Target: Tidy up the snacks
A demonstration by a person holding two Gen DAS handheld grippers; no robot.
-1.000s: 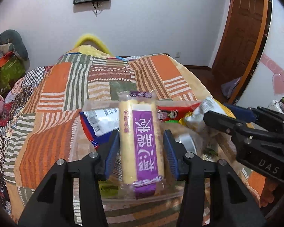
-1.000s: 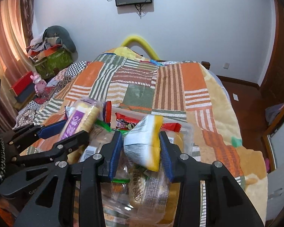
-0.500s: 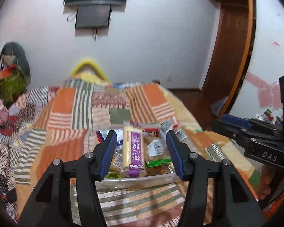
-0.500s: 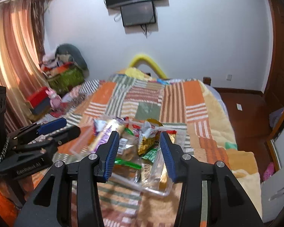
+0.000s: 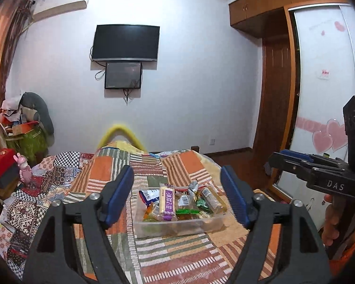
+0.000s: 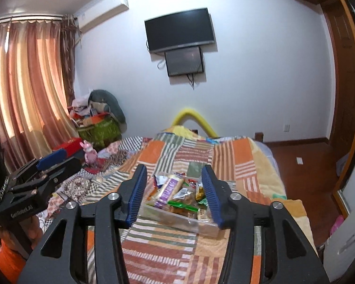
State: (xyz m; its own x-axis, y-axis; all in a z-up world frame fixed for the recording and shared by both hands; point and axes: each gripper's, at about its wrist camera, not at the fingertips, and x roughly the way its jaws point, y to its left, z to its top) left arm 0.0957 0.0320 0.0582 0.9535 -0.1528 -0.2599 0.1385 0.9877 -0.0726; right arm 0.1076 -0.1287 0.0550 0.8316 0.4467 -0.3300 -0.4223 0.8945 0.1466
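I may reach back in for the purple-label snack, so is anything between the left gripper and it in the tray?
Nothing visible blocks it. The left gripper is open and empty, and the purple-label snack lies on top of the other packets in the clear tray.

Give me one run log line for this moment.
left gripper: open, empty | right gripper: open, empty | snacks: in clear tray | tray: on bed quilt

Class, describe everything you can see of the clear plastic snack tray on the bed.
The tray is a shallow rectangular container of clear, slightly cloudy plastic. It sits flat on the striped patchwork blanket, heaped with wrapped snacks; a pale yellow bar with a purple label lies on top. Neither open gripper touches it.
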